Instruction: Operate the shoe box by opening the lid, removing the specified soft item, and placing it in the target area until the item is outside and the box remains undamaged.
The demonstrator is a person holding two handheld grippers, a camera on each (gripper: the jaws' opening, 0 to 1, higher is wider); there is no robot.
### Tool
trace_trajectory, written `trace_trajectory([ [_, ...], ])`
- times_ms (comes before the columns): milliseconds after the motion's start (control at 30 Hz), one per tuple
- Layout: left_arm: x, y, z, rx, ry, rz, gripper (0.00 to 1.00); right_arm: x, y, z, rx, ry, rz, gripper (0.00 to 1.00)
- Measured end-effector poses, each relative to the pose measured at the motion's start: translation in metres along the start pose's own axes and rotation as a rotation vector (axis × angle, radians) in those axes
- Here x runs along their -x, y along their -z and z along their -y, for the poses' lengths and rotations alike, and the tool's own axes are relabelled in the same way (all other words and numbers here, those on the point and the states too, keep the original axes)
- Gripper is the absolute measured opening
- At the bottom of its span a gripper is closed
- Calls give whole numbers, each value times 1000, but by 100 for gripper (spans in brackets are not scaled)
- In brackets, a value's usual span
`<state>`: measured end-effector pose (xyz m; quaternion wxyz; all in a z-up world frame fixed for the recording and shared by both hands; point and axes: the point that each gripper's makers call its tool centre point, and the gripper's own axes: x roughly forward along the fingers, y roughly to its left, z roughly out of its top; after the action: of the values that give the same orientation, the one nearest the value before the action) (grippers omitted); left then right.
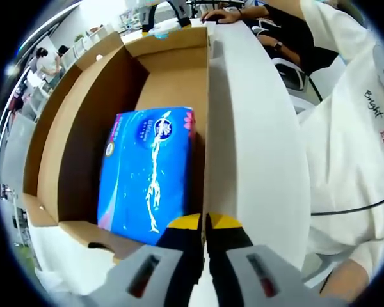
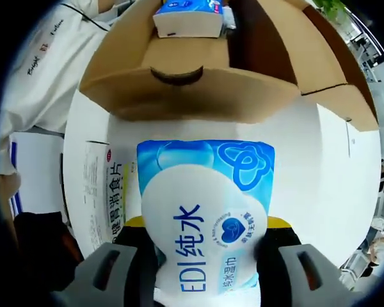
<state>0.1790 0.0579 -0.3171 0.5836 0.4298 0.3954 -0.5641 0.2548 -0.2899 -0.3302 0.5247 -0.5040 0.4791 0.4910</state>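
Table (image 2: 307, 147) – white surface on which the open shoe box (image 1: 83, 128) is seen, lid (image 2: 179, 89) folded out toward the right gripper. A person in a white shirt (image 1: 352, 147) is seen alongside the table.

Shoe box: brown cardboard, interior exposed. A blue tissue pack (image 1: 147, 173) is left lying flat on the box floor, long axis running away from the left gripper (image 1: 206, 224), just ahead of its tips and slightly to the view's left.

Soft item – a wet-wipe pack (image 2: 205, 211), blue and white, is held outside the box, above the table, on the near side of the lid. It is pinched by the right gripper (image 2: 205, 236), jaws pressed against its two sides; long axis runs along the jaws, far end toward the box.

Left gripper: jaws pressed together, nothing seen between them; tips sit at the box's near wall.

Hidden/unclear: the wipe pack's lower end is cut off by the frame; target area not identifiable. A printed carton (image 2: 102, 198) is partly covered beside the pack.
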Motion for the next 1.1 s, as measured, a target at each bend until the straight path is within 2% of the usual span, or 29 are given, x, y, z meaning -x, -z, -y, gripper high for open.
trace_trajectory([
  [233, 0, 0, 0, 3, 2, -15, 2, -6, 5, -2, -27, -11, 28, 62],
  [500, 0, 1, 0, 6, 2, -13, 2, -8, 3, -2, -14, -19, 41, 62],
  [700, 0, 1, 0, 8, 3, -14, 2, -9, 2, -2, 4, -26, 24, 63],
  [833, 0, 1, 0, 3, 2, -14, 2, -11, 4, -3, -17, -36, 0, 66],
  [1100, 0, 2, 0, 3, 1, -13, 2, -6, 6, -6, -11, 2, -47, 67],
])
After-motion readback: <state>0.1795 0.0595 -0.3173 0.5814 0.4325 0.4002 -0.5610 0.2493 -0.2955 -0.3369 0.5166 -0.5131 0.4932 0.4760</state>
